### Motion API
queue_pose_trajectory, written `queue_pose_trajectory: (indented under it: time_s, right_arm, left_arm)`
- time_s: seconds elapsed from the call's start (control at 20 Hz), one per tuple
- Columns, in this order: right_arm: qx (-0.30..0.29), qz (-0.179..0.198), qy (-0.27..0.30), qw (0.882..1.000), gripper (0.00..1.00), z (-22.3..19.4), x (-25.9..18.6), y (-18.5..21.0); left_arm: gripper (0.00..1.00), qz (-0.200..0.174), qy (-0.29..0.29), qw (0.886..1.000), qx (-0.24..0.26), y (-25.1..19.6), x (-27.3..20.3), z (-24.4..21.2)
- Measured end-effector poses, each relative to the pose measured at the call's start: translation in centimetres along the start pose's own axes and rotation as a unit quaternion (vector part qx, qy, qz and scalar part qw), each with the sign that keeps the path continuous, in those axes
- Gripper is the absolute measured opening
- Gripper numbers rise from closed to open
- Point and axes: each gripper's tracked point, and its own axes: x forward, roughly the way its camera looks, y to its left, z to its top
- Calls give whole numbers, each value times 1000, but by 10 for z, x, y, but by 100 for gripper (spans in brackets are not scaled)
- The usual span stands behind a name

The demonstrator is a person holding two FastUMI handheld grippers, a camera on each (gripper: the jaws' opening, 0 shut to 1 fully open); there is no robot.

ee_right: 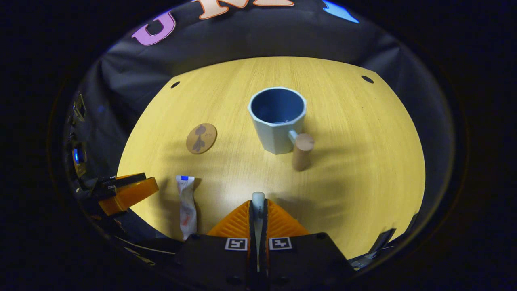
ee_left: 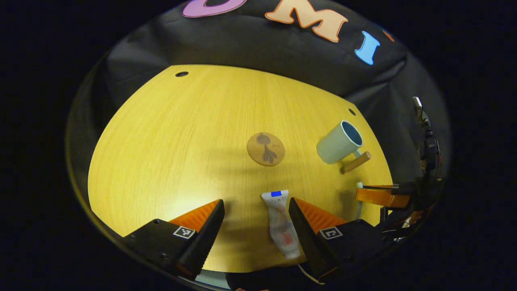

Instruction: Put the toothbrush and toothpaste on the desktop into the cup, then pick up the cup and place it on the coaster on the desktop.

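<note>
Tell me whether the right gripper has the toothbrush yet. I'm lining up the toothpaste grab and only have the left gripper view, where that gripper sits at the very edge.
Observer: Yes. In the right gripper view, the right gripper is shut on the toothbrush, whose end pokes out between the fingers.
Operator: Is anything in the cup already?
Observer: No. That view looks down into the upright cup, and nothing shows inside.
</note>
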Motion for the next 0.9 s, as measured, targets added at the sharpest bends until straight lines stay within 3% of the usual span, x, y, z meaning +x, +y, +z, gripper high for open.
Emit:
queue_pose_trajectory:
  time_s: [0.2, 0.55, 0.75, 0.9]
  right_arm:
    - [2, -13, -14, 1000, 5, -6, -16, -33]
    - [10, -16, -38, 999, 5, -5, -26, -65]
    - [1, -8, -44, 999, 5, -3, -29, -80]
    - [-7, -3, -46, 999, 5, -2, -31, -91]
  left_arm:
    - [95, 15, 65, 998, -6, -14, 14, -12]
    - [94, 37, 155, 984, -78, -25, 30, -30]
    - [80, 54, 180, 978, -89, -27, 39, -37]
    - [80, 52, 201, 973, -96, -34, 44, -45]
